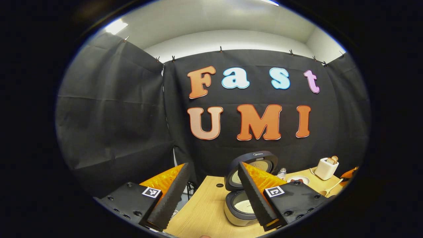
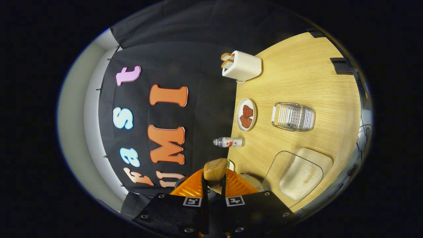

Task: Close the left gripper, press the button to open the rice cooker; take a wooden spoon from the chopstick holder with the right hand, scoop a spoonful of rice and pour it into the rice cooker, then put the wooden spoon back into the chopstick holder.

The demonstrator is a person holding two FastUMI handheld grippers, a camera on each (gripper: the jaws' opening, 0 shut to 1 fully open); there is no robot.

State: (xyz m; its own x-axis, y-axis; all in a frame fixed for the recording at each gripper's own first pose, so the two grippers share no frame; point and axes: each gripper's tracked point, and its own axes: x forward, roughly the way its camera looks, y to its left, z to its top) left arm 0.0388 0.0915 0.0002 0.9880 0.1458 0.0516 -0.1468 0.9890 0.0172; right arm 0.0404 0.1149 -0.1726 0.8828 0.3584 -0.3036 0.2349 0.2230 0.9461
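The rice cooker [image 1: 243, 201] stands on the wooden table with its lid [image 1: 256, 162] raised and its pale inner pot showing. My left gripper [image 1: 213, 163] hovers open above and in front of it, holding nothing. My right gripper [image 2: 214, 179] is shut on the wooden spoon [image 2: 215, 169], whose bowl sticks out past the fingertips. That view is rolled about a quarter turn. The spoon [image 1: 330, 189] and the right gripper [image 1: 350, 173] also show at the far right of the left gripper view. The metal chopstick holder [image 2: 293, 116] and a clear tub of rice [image 2: 302, 175] stand on the table.
A white toaster [image 2: 243, 66] with bread slices stands near the cloth wall. Beside it are a small plate [image 2: 252, 127] with red pieces and a small bottle [image 2: 229, 142]. The table's edge [image 2: 350, 79] runs past the holder. A cable hole [image 1: 219, 185] lies behind the cooker.
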